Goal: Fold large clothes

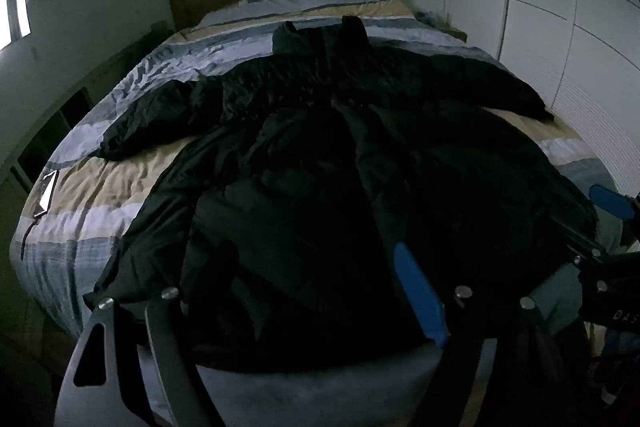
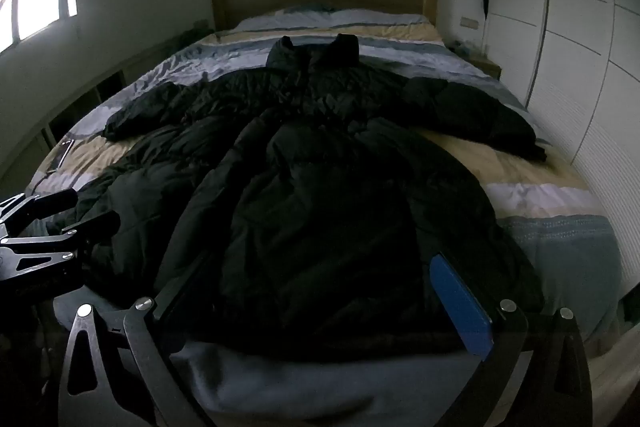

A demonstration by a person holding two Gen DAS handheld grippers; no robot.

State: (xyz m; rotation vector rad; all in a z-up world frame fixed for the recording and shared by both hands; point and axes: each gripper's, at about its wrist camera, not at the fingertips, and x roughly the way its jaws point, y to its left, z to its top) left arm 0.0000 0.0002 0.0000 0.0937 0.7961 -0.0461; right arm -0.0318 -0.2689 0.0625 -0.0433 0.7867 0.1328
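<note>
Both tools released over the hem of the black coat; no grasp yet.

On my left, the left tool (image 1: 304, 291) hangs with jaws apart above the coat (image 2: 320, 163), which lies spread down the striped bed (image 2: 560, 211), collar toward the headboard, sleeves thrown out to both sides. On my right, the right tool (image 2: 320, 291) stands at its widest, nothing between its fingers. Risks as I judge them: the puffy, slick shell may slip or bunch in a shallow pinch; uneven lifts would skew the fold; the dim light hides the hem edge against the cover.
</note>
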